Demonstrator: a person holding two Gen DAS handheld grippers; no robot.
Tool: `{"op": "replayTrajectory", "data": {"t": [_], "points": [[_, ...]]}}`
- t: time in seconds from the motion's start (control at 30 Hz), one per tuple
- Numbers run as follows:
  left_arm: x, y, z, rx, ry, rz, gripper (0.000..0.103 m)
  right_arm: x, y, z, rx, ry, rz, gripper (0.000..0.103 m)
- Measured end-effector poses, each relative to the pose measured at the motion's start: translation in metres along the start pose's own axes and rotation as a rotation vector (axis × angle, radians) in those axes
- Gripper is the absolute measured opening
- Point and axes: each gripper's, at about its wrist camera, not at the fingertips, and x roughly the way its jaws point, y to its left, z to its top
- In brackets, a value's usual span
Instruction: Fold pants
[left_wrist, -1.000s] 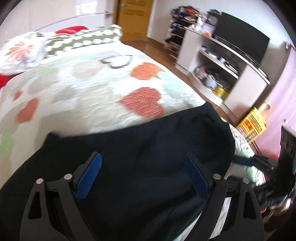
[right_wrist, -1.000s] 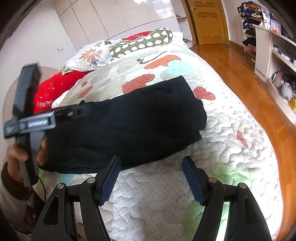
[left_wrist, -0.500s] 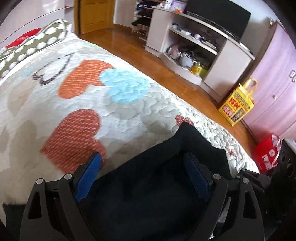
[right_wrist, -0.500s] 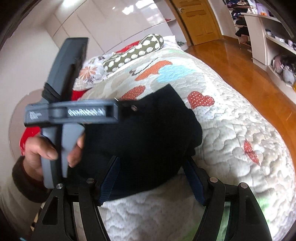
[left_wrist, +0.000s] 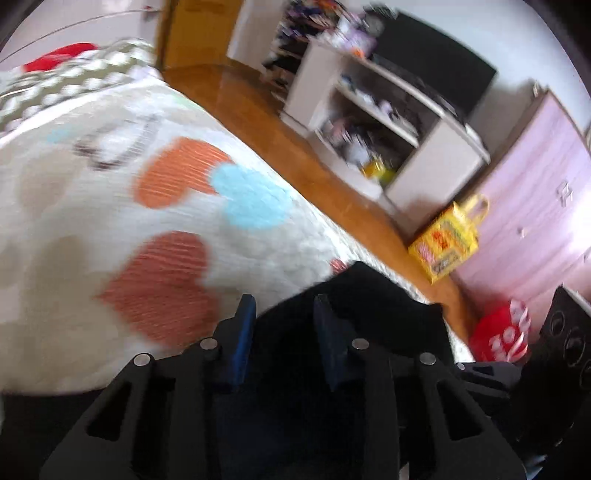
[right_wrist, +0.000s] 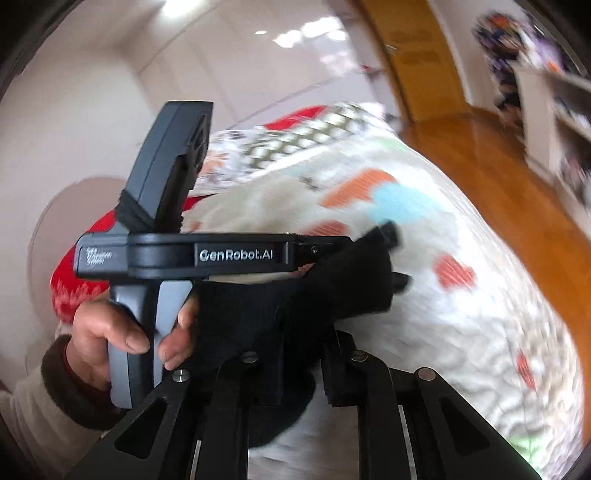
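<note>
Gripping the black pants (right_wrist: 332, 295) along one edge, the left gripper (left_wrist: 282, 325) has its pads nearly together on the cloth; the right gripper (right_wrist: 301, 354) pinches the same edge just beside it — likely to carry it across the heart-print quilt (left_wrist: 110, 184).

Shelf clutter (left_wrist: 369, 122) ahead of left gripper (left_wrist: 284, 332) blurred, unreadable; pants (left_wrist: 295, 406) possibly pinched, bottom cut off.
</note>
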Motion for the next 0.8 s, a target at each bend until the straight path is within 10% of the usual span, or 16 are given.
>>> {"op": "replayTrajectory", "data": {"t": [0.17,0.23,0.3,0.53,0.8], "points": [[-0.091,0.062,-0.027,-0.134,-0.117,0.102,0.055,0.033,0.079,0.002,-0.162,0.047,0.127,0.016],[-0.122,0.088,-0.052,-0.187,-0.157,0.151,0.06,0.059,0.107,-0.01,-0.193,0.104,0.181,0.028],[-0.148,0.116,-0.083,-0.264,-0.166,0.209,0.061,0.085,0.131,-0.03,-0.219,0.229,0.223,0.064],[-0.179,0.155,-0.157,-0.455,-0.179,0.246,0.071,0.06,0.128,-0.047,-0.279,0.242,0.24,0.062],[-0.14,0.124,-0.162,-0.391,-0.113,0.222,0.072,0.057,0.074,-0.028,-0.151,0.205,0.118,0.063]]}}
